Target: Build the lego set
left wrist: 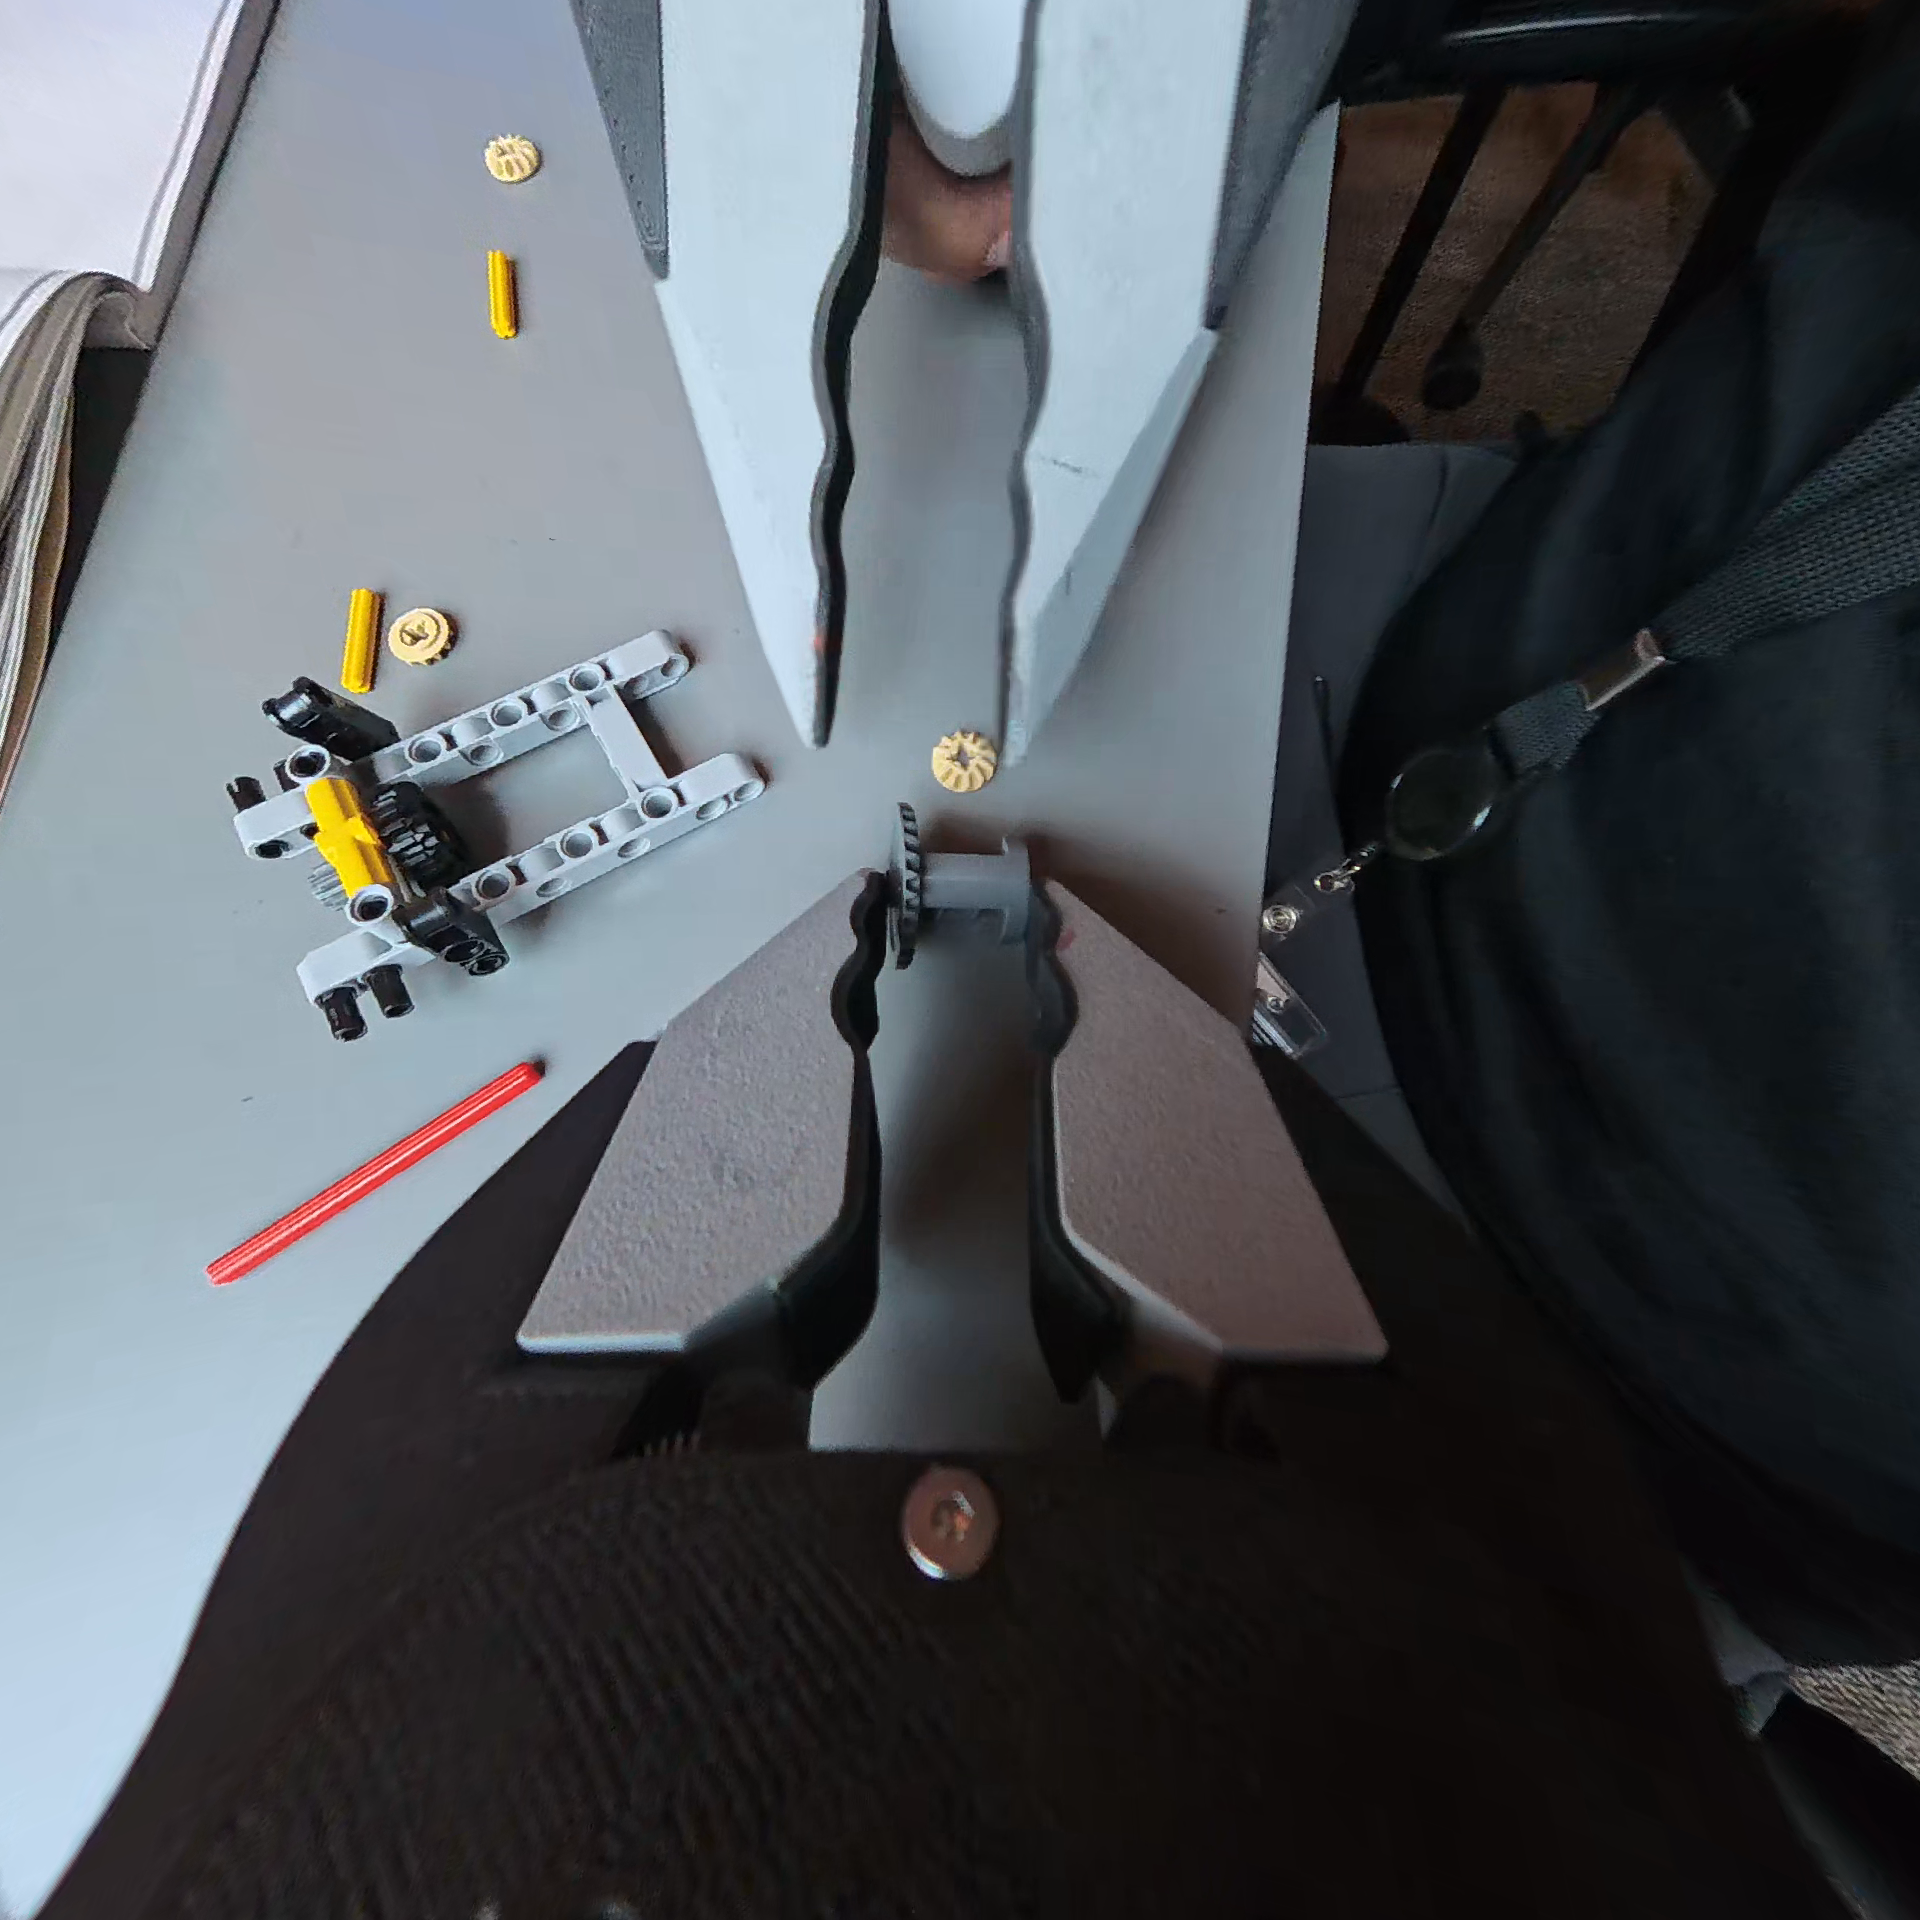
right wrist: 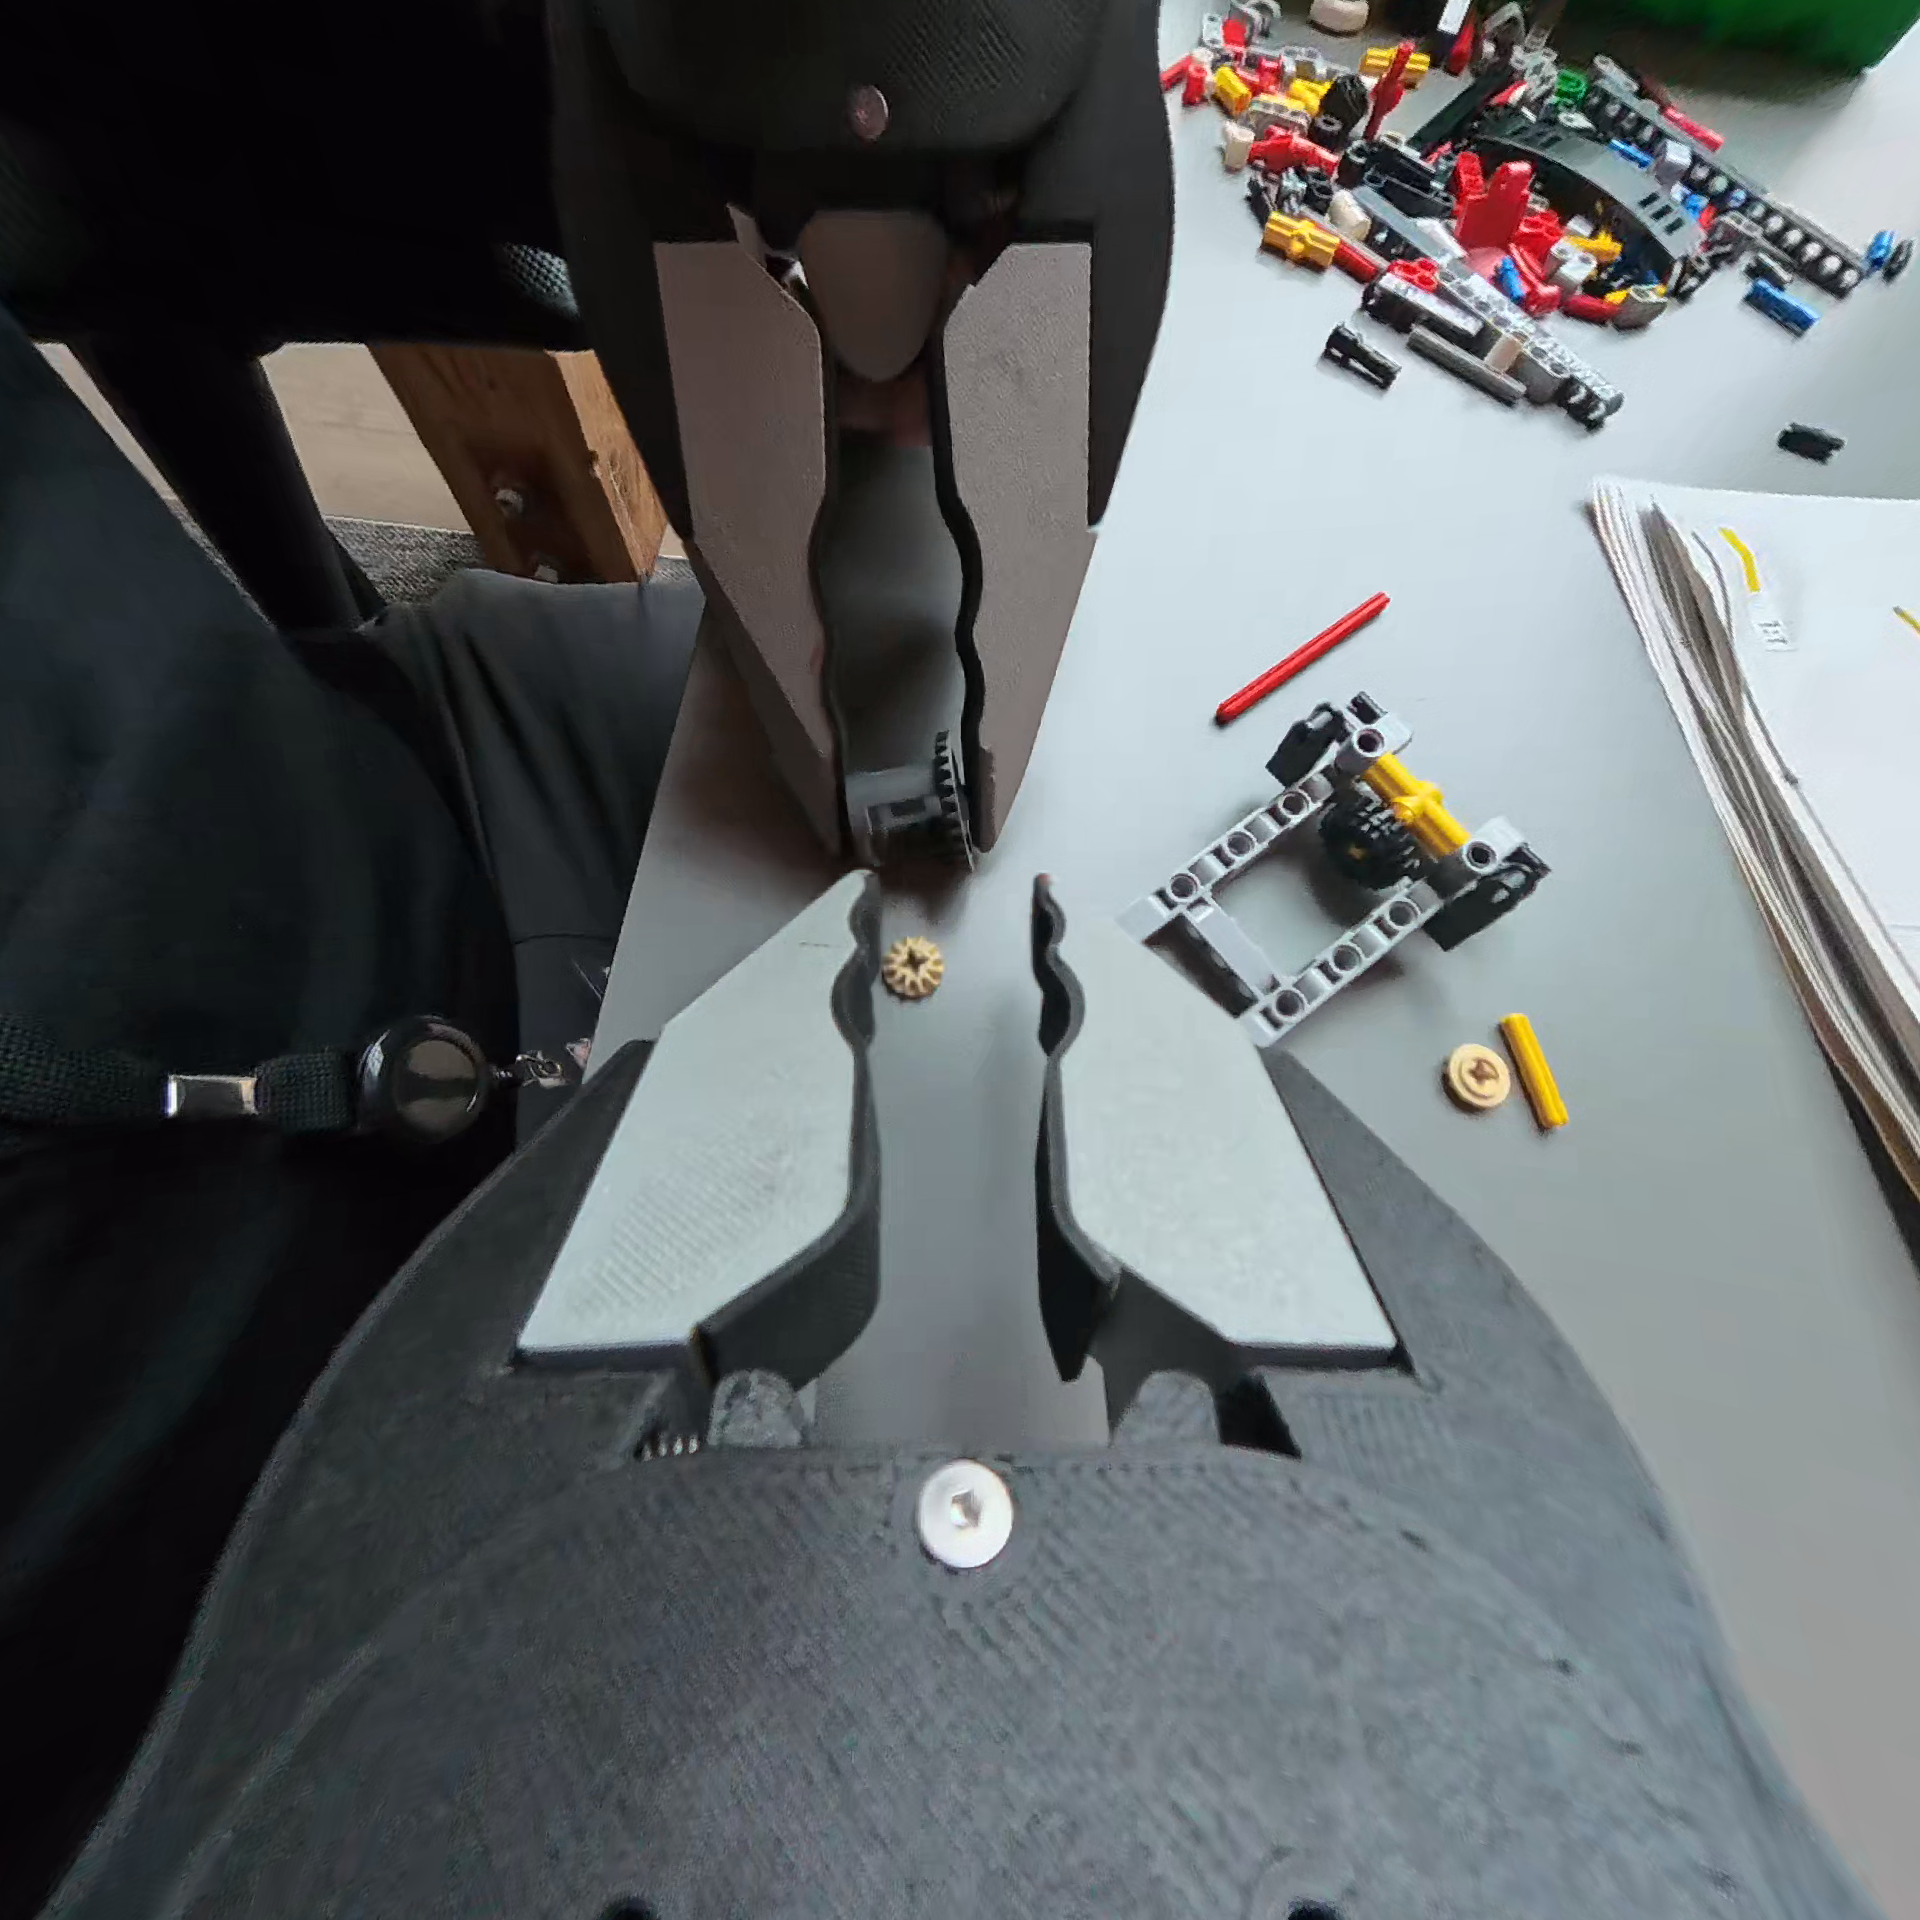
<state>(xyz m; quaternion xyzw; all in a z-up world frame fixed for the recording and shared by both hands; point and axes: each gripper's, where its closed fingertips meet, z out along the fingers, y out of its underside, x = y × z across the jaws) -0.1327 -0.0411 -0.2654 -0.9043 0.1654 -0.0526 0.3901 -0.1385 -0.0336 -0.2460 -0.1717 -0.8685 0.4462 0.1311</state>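
The left gripper (left wrist: 956, 894) is clamped on a grey hub with a black gear (left wrist: 906, 883), the piece pinched crosswise between its fingertips just above the table (left wrist: 623, 468) near the front edge. The right gripper (right wrist: 951, 914) faces it tip to tip with its jaws spread apart and nothing held. A tan gear (right wrist: 913, 968) lies flat on the table inside that gap, right beside the right gripper's left finger (right wrist: 727, 1143) and just short of the held hub; whether the finger touches it cannot be told.

Off to the side, away from the table edge, sits the grey frame (left wrist: 582, 769), an open rectangle of holed beams. A yellow connector (left wrist: 348, 836) and black gears (left wrist: 416, 831) are mounted across one end, with black pins (left wrist: 358, 1003) sticking out of the corners. Next to the frame's other end lie a short yellow axle (right wrist: 1532, 1070) and a second tan gear (right wrist: 1475, 1077), close together. A long red axle (left wrist: 374, 1174) lies apart from the frame on its connector side. Farther off are another yellow axle (left wrist: 502, 294) and a third tan gear (left wrist: 511, 159).

A heap of loose parts (right wrist: 1507, 197) fills the far corner, and a paper stack (right wrist: 1787, 727) lies past the frame. Nothing stands between the grippers and the frame. A person's dark clothing (right wrist: 260, 831) and a lanyard reel (right wrist: 431, 1075) sit at the table edge beside both grippers.
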